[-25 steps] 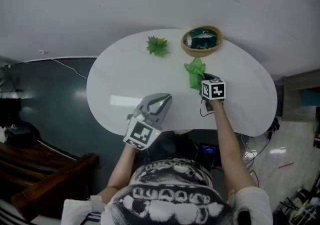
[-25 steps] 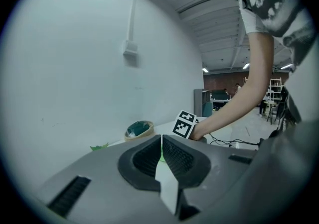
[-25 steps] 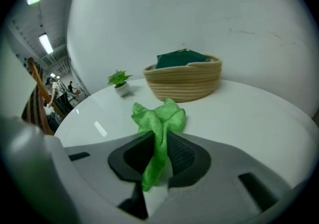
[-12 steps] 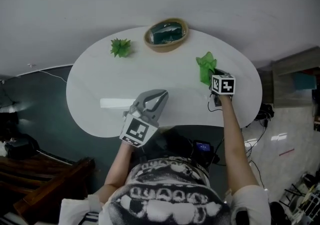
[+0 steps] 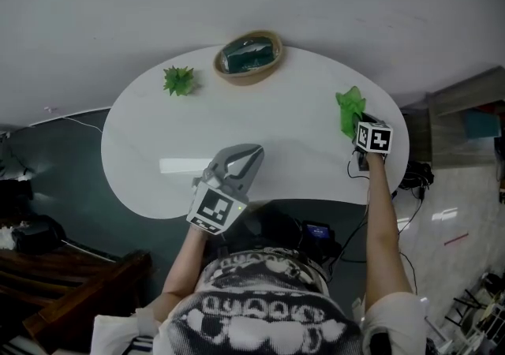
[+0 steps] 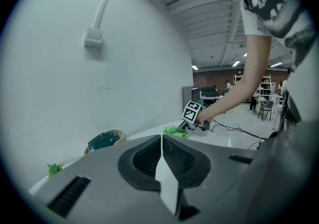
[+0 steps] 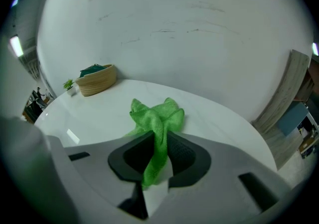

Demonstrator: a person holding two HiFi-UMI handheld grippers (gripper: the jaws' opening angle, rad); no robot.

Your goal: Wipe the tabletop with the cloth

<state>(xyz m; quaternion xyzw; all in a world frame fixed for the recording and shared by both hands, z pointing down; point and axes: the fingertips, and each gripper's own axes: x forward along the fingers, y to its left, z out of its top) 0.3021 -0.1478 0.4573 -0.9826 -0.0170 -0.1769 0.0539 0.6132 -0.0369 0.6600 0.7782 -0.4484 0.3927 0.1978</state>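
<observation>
Right gripper point(image 5: 354, 126): fingers pressed together on a bright green cloth point(image 5: 349, 109), a fold of it running down between them in the right gripper view point(image 7: 158, 118). The rest of the cloth is bunched just ahead of the fingers and appears to rest on the white oval desk point(image 5: 300, 136), at its right end near the far edge.

Left gripper point(image 5: 251, 156): fingers closed on each other with nothing between them, as the left gripper view shows point(image 6: 162, 141). It hovers by the near edge of the desk, mid-width, well apart from the cloth.

Also on the desk, along the far side: a round woven basket point(image 5: 249, 55) with something dark teal inside, and a small green plant point(image 5: 179, 80) to its left.

Progress, as a judgement: wiping seems under way, cloth gripped and on the surface at the right end. No streaks, damp patches or dirt show anywhere, so I cannot tell which areas are done. The broad middle and left of the desk lie far from the cloth and probably remain, as does the strip round the basket and plant
</observation>
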